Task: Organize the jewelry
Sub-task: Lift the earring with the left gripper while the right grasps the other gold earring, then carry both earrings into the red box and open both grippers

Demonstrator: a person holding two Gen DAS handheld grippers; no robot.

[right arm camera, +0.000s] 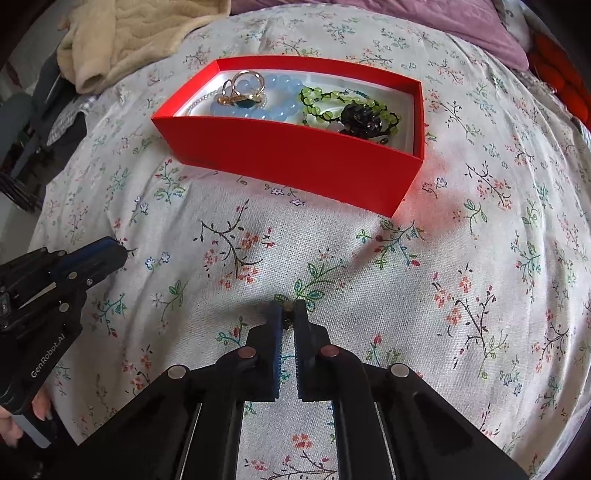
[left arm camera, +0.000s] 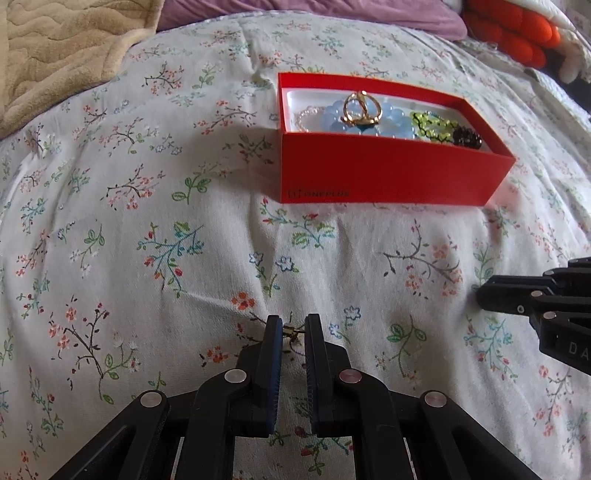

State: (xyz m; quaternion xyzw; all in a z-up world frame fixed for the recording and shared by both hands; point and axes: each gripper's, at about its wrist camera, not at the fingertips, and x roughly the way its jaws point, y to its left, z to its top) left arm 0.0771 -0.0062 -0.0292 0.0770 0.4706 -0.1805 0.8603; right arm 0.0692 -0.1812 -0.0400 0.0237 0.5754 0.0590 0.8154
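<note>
A red box [left arm camera: 384, 173] [right arm camera: 295, 158] sits on the floral bedspread and holds a blue bead bracelet [left arm camera: 369, 118] [right arm camera: 273, 99], gold rings [left arm camera: 362, 107] [right arm camera: 243, 88], a green bead strand [left arm camera: 432, 125] [right arm camera: 325, 107] and a dark beaded piece [left arm camera: 467, 138] [right arm camera: 360, 118]. My left gripper [left arm camera: 293, 328] is shut on a small gold earring [left arm camera: 290, 330] low over the bedspread, in front of the box. My right gripper [right arm camera: 289, 308] is shut on a small gold piece [right arm camera: 289, 309], also in front of the box. Each gripper shows in the other's view, the right [left arm camera: 517, 299] and the left [right arm camera: 92, 254].
A beige blanket [left arm camera: 55, 55] [right arm camera: 122, 37] lies at the back left. A purple pillow [left arm camera: 314, 11] [right arm camera: 443, 22] and an orange cushion [left arm camera: 517, 33] lie at the back right. The bed's edge drops off at the left in the right wrist view.
</note>
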